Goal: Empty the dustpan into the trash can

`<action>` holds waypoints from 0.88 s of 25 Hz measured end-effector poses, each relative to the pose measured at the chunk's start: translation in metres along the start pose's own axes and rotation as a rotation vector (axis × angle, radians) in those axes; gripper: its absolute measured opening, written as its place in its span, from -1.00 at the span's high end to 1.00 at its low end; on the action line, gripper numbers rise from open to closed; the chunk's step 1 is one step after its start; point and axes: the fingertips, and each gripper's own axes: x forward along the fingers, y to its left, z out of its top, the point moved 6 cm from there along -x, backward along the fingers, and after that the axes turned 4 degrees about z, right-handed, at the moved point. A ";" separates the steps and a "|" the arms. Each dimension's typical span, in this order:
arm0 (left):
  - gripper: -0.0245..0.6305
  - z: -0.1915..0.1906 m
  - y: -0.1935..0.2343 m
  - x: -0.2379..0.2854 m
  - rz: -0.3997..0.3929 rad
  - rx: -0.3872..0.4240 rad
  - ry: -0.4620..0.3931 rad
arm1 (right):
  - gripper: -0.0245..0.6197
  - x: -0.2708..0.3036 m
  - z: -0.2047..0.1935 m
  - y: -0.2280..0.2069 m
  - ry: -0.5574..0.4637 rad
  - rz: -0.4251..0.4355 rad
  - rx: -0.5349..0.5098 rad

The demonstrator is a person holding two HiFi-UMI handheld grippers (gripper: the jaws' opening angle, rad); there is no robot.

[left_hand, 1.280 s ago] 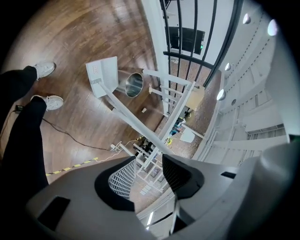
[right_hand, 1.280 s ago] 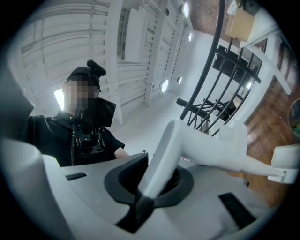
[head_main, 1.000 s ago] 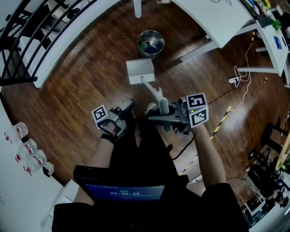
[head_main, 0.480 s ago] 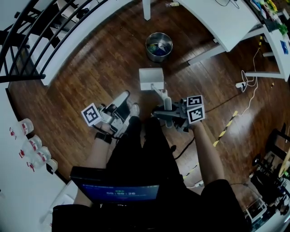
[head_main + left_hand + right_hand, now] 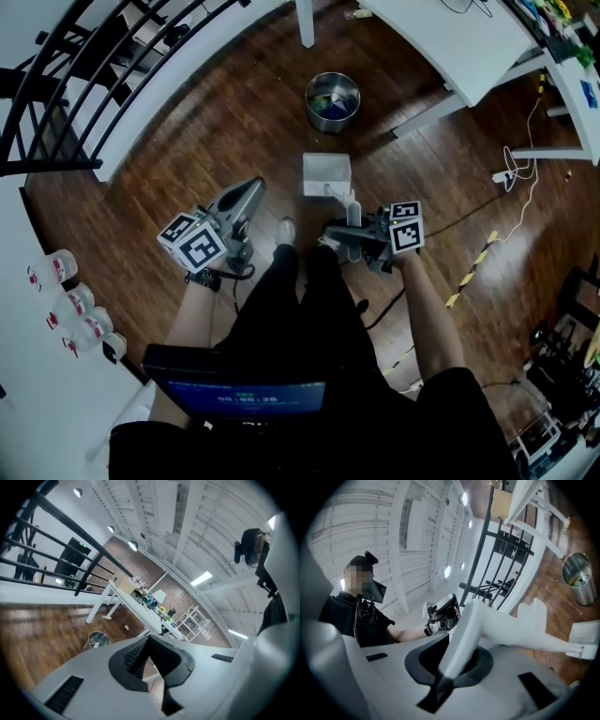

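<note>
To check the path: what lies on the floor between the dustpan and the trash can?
Only bare wooden floor lies between the dustpan and the trash can, as the head view shows.

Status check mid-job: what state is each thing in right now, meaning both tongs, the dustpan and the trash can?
trash can: upright, open-topped, some rubbish inside.
dustpan: held by its handle, short of the trash can, not over it.
right tongs: shut on the dustpan handle.
left tongs: shut, empty.
</note>
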 end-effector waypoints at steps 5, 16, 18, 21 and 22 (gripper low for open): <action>0.93 0.026 0.015 0.009 0.122 0.215 -0.022 | 0.85 -0.003 0.000 -0.008 -0.005 -0.020 0.005; 0.93 0.064 -0.004 0.009 0.326 0.625 -0.190 | 0.87 -0.005 -0.001 -0.018 -0.001 -0.038 0.013; 0.93 0.067 -0.004 0.008 0.357 0.666 -0.201 | 0.88 -0.005 -0.004 -0.018 0.004 -0.038 0.021; 0.93 0.070 -0.006 0.008 0.379 0.687 -0.218 | 0.89 -0.006 -0.010 -0.019 0.014 -0.038 0.036; 0.93 0.071 -0.007 0.008 0.381 0.685 -0.221 | 0.89 -0.007 -0.013 -0.019 0.018 -0.040 0.041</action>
